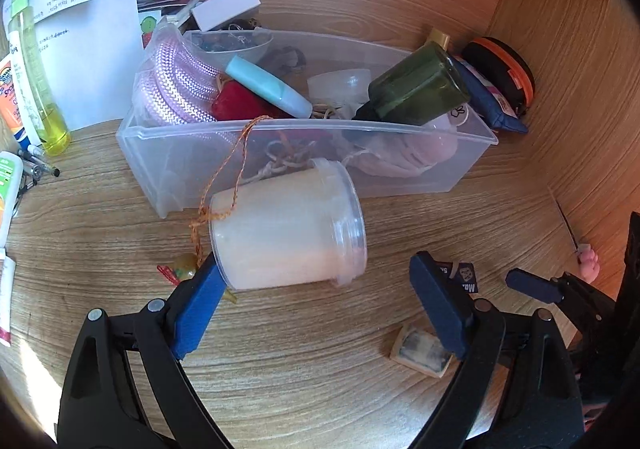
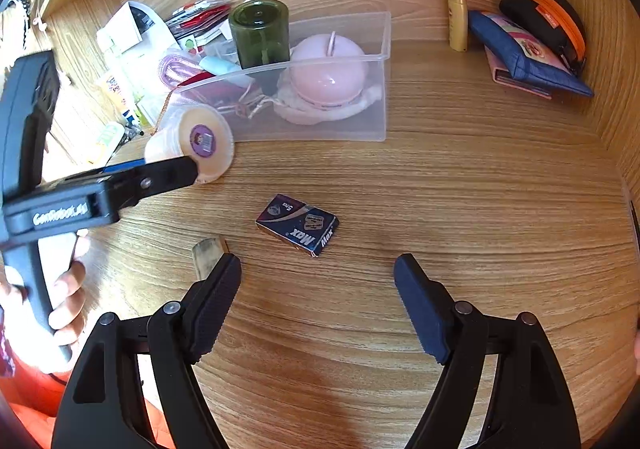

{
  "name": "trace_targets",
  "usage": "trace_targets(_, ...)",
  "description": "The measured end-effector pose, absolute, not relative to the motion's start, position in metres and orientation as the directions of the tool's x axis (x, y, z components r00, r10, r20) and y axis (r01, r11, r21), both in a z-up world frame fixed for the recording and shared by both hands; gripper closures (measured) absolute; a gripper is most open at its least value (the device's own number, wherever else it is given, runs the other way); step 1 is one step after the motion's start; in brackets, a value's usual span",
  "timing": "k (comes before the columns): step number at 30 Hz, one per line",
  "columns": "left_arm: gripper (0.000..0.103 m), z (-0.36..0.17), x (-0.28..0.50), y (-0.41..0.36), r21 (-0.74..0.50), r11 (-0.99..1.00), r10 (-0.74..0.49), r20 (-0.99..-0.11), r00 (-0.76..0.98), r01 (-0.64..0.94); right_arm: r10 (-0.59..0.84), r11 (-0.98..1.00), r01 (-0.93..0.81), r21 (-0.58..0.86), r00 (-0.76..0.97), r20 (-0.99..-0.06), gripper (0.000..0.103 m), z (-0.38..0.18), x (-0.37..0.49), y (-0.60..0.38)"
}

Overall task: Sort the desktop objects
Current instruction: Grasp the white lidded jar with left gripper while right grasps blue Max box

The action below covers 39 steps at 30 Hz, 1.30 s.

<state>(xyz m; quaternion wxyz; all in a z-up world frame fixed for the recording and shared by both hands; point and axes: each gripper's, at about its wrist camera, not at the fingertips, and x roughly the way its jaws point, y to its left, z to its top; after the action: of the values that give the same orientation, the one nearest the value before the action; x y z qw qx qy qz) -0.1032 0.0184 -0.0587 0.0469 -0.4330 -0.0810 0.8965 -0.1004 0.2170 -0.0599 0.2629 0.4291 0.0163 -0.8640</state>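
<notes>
Your left gripper (image 1: 316,289) stands with its jaws wide and nothing clamped. Its left pad (image 1: 200,305) sits against the base edge of the white jar (image 1: 288,229); the right pad is apart from the jar, over bare wood. The jar lies on its side on the desk (image 1: 280,369), its mouth end just in front of the clear plastic bin (image 1: 180,177). An orange cord (image 1: 240,161) hangs from the bin's rim past the jar.

Your right gripper (image 2: 318,277) is also spread wide and empty, held over the desk. The small dark blue box (image 2: 298,225) lies flat just ahead of the gap between its pads, touching neither. A small tan tile (image 2: 206,253) lies beside its left pad.

The bin holds a dark green bottle (image 1: 416,89), a pale blue tube (image 1: 268,87), a red item (image 1: 240,105) and a pink ribbed piece (image 1: 176,85). A pink dome-shaped object (image 2: 328,75) rests at the bin's right end.

Against the far right corner lie a blue pouch (image 2: 524,57), a black case with orange trim (image 2: 548,17) and a gold tube (image 2: 458,19). Papers (image 1: 80,49) and a yellow bottle (image 1: 38,69) sit left of the bin.
</notes>
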Motion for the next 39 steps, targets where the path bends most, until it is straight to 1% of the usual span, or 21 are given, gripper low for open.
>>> trace_targets(3,0.012,-0.060,-0.109,0.020,-0.158,-0.987,0.127,-0.769,-0.627,-0.006,-0.431,-0.863,0.470,0.185,-0.495,-0.755,0.027,-0.061,-0.105,0.212)
trace_targets(5,0.014,-0.060,-0.110,0.021,-0.147,-0.989,0.116,-0.763,-0.636,-0.005,-0.433,-0.862,0.469,0.191,-0.487,-0.758,0.027,-0.062,-0.107,0.210)
trace_targets(7,0.026,-0.060,-0.110,0.022,-0.125,-0.992,0.098,-0.758,-0.645,-0.004,-0.427,-0.867,0.461,0.189,-0.493,-0.758,0.027,-0.062,-0.109,0.207)
trace_targets(9,0.035,-0.061,-0.109,0.021,-0.119,-0.993,0.097,-0.754,-0.650,-0.010,-0.428,-0.867,0.461,0.189,-0.493,-0.757,0.027,-0.062,-0.110,0.202)
trace_targets(11,0.036,-0.062,-0.107,0.020,-0.120,-0.992,0.109,-0.749,-0.653,-0.028,-0.426,-0.868,0.460,0.188,-0.495,-0.757,0.029,-0.061,-0.111,0.197)
trace_targets(12,0.036,-0.062,-0.106,0.020,-0.116,-0.993,0.110,-0.747,-0.656,-0.033,-0.415,-0.871,0.459,0.173,-0.501,-0.759,0.032,-0.062,-0.111,0.193)
trace_targets(13,0.036,-0.062,-0.104,0.020,-0.116,-0.992,0.113,-0.745,-0.658,-0.039,-0.404,-0.874,0.461,0.156,-0.509,-0.760,0.038,-0.062,-0.110,0.190)
trace_targets(18,0.036,-0.054,-0.091,0.017,-0.137,-0.989,0.139,-0.716,-0.685,-0.057,-0.361,-0.879,0.469,0.084,-0.541,-0.760,0.050,-0.063,-0.106,0.177)
trace_targets(19,0.036,-0.052,-0.088,0.016,-0.135,-0.989,0.137,-0.708,-0.692,-0.058,-0.354,-0.881,0.467,0.075,-0.546,-0.760,0.056,-0.063,-0.106,0.176)
trace_targets(20,0.036,-0.051,-0.085,0.015,-0.131,-0.990,0.136,-0.704,-0.697,-0.061,-0.348,-0.884,0.462,0.070,-0.551,-0.759,0.061,-0.063,-0.107,0.175)
trace_targets(21,0.036,-0.050,-0.082,0.015,-0.127,-0.990,0.135,-0.702,-0.700,-0.064,-0.345,-0.885,0.461,0.067,-0.552,-0.759,0.068,-0.062,-0.107,0.174)
trace_targets(22,0.036,-0.050,-0.080,0.014,-0.125,-0.990,0.136,-0.700,-0.701,-0.067,-0.342,-0.885,0.462,0.062,-0.552,-0.760,0.072,-0.062,-0.108,0.174)
trace_targets(24,0.036,-0.050,-0.075,0.012,-0.129,-0.989,0.144,-0.701,-0.699,-0.074,-0.342,-0.885,0.460,0.065,-0.549,-0.763,0.075,-0.062,-0.110,0.173)
trace_targets(33,0.036,-0.049,-0.045,-0.001,-0.147,-0.983,0.179,-0.705,-0.686,-0.106,-0.361,-0.882,0.461,0.097,-0.528,-0.769,0.075,-0.057,-0.111,0.179)
trace_targets(35,0.036,-0.050,-0.038,-0.005,-0.150,-0.983,0.181,-0.709,-0.682,-0.105,-0.368,-0.875,0.474,0.098,-0.522,-0.769,0.070,-0.056,-0.111,0.177)
trace_targets(36,0.036,-0.051,-0.036,-0.007,-0.153,-0.983,0.179,-0.711,-0.681,-0.098,-0.373,-0.872,0.480,0.098,-0.518,-0.770,0.066,-0.055,-0.111,0.175)
trace_targets(39,0.036,-0.055,-0.028,-0.013,-0.155,-0.984,0.172,-0.713,-0.680,-0.087,-0.364,-0.864,0.498,0.072,-0.520,-0.773,0.064,-0.055,-0.111,0.166)
